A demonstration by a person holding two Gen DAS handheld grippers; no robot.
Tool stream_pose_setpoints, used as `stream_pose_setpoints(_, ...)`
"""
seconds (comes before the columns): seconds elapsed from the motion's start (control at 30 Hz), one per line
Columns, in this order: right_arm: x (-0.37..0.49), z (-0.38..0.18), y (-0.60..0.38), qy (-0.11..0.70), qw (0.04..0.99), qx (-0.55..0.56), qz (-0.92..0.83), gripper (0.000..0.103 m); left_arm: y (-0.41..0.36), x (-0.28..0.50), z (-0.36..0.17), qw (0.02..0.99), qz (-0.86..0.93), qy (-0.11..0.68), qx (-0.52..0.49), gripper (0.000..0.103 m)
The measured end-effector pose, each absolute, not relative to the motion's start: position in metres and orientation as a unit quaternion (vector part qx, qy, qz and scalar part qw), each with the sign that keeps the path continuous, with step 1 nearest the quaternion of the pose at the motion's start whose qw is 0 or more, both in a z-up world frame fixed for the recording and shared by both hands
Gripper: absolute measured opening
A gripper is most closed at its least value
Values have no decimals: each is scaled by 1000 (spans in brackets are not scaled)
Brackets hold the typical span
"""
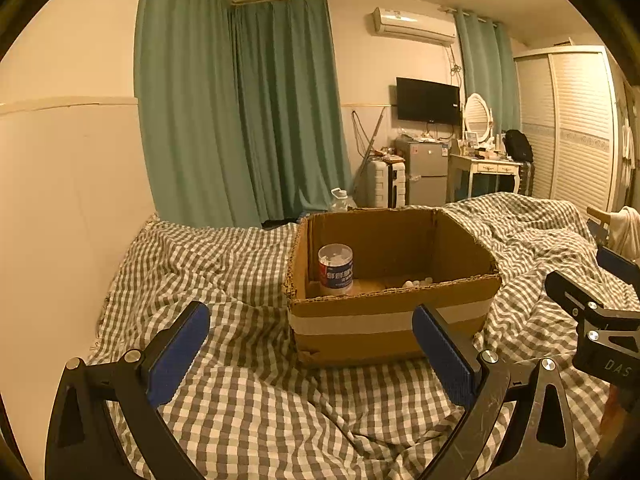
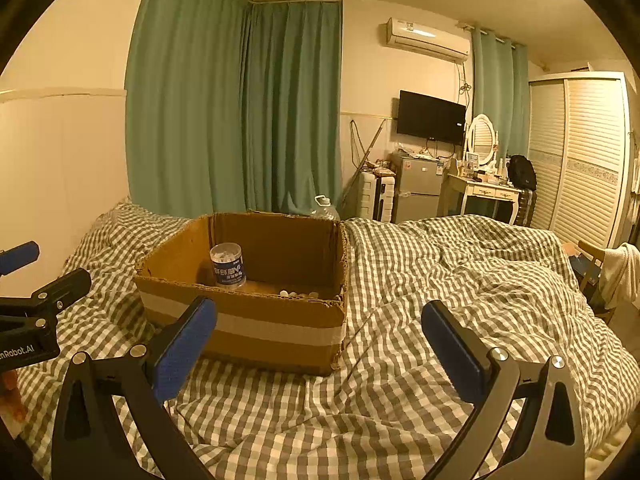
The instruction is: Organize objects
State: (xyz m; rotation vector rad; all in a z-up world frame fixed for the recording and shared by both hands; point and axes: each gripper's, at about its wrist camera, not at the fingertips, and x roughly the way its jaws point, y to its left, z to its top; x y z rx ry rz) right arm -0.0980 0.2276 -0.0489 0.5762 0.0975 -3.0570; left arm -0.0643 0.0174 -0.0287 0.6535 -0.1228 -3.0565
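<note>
An open cardboard box (image 1: pixel 384 320) (image 2: pixel 256 328) with a pale tape band sits on the checked bed. Inside it a clear plastic jar (image 1: pixel 336 270) (image 2: pixel 228 266) with a red and blue label stands upright at the left, and several small white items (image 1: pixel 416 282) (image 2: pixel 298 293) lie on the box floor. My left gripper (image 1: pixel 312 324) is open and empty, just in front of the box. My right gripper (image 2: pixel 320 320) is open and empty, in front of the box's right corner. Each gripper shows at the edge of the other's view.
The bed has a rumpled green-checked cover (image 1: pixel 248 408) (image 2: pixel 460 280). A wall (image 1: pixel 60 200) runs along its left side. Green curtains, a water jug (image 1: pixel 340 200), a small fridge, a dressing table and a wardrobe stand beyond the bed's far end.
</note>
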Motion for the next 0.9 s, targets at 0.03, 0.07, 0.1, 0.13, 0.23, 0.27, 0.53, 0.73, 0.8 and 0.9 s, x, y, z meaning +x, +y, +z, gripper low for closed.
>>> stream_pose_setpoints(0.03, -98, -49, 228, 31, 15, 185, -982, 103, 17, -64, -29, 6, -977, -37, 210, 103)
stream_pose_setpoints(0.07, -97, -49, 228, 30, 15, 186, -982, 103, 17, -64, -29, 6, -977, -35, 210, 103)
stream_pose_setpoints(0.1, -97, -48, 229, 29, 16, 185, -982, 103, 16, -64, -29, 6, -977, -34, 211, 103)
stream_pose_setpoints(0.13, -97, -48, 229, 28, 17, 186, -982, 103, 16, -64, -29, 6, -977, -34, 211, 103)
stream_pose_setpoints(0.23, -97, -48, 228, 29, 16, 186, -982, 103, 17, -64, -29, 6, -977, -37, 209, 103)
stream_pose_setpoints(0.27, -97, -49, 228, 28, 17, 187, -982, 103, 17, -64, -29, 7, -977, -39, 208, 103)
stream_pose_setpoints(0.53, -98, -52, 223, 33, 20, 192, -981, 103, 17, -64, -29, 5, -977, -37, 210, 103)
stream_pose_setpoints(0.73, -97, -51, 221, 38, 24, 191, -981, 103, 18, -64, -31, 1, -976, -33, 215, 103)
stream_pose_setpoints(0.8, -96, -51, 221, 37, 26, 189, -981, 102, 19, -64, -31, 2, -976, -34, 214, 103)
stream_pose_setpoints(0.9, -96, -52, 221, 38, 24, 190, -981, 103, 19, -63, -32, 2, -976, -35, 215, 103)
